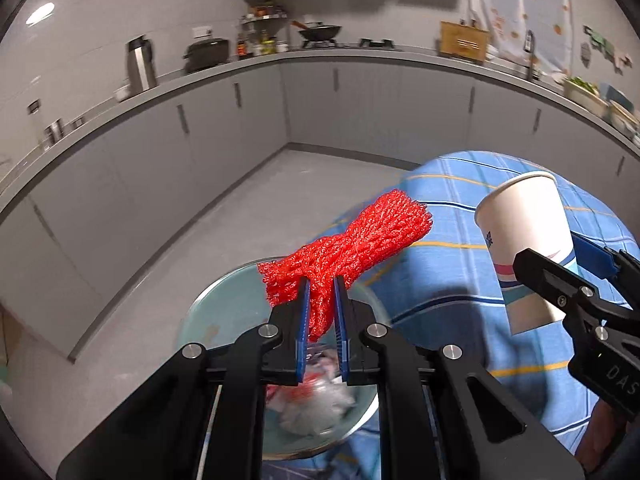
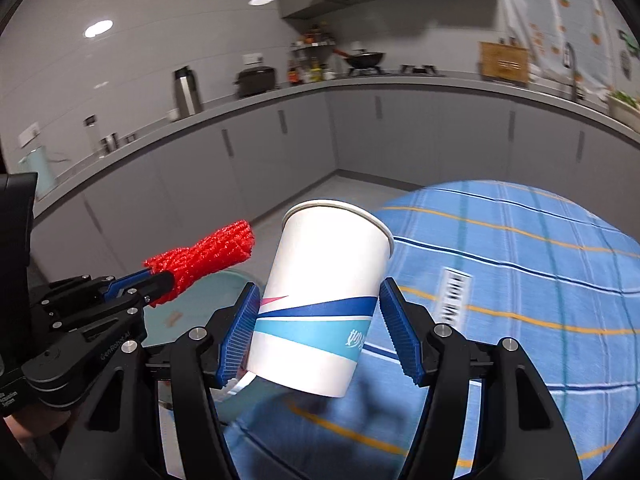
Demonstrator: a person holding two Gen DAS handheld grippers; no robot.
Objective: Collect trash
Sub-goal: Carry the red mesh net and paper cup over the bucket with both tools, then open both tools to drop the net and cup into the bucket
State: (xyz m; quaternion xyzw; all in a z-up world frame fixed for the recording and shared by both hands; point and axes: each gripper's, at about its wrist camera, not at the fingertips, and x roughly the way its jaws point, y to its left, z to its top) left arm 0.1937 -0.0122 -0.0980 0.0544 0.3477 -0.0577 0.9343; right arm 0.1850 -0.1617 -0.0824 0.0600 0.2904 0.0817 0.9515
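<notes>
Above a round table draped in a blue checked cloth (image 2: 520, 264), both grippers hang in the air with trash in them. The left gripper (image 1: 322, 312) has its blue pads pressed nearly together on a red foam net sleeve (image 1: 352, 244), which sticks out up and to the right beyond the fingertips. Directly beneath it sits a pale green bin (image 1: 208, 320) with crumpled wrappers (image 1: 316, 400) inside, blurred in the left wrist view. The right gripper (image 2: 318, 320) clamps a white paper cup (image 2: 324, 280) with blue and teal stripes; the cup tilts, its open mouth up and its base low between the ridged pads. In the right wrist view the net sleeve and the cup are near each other but apart. Grey kitchen cabinets (image 1: 360, 108) and a worktop run along the back.
</notes>
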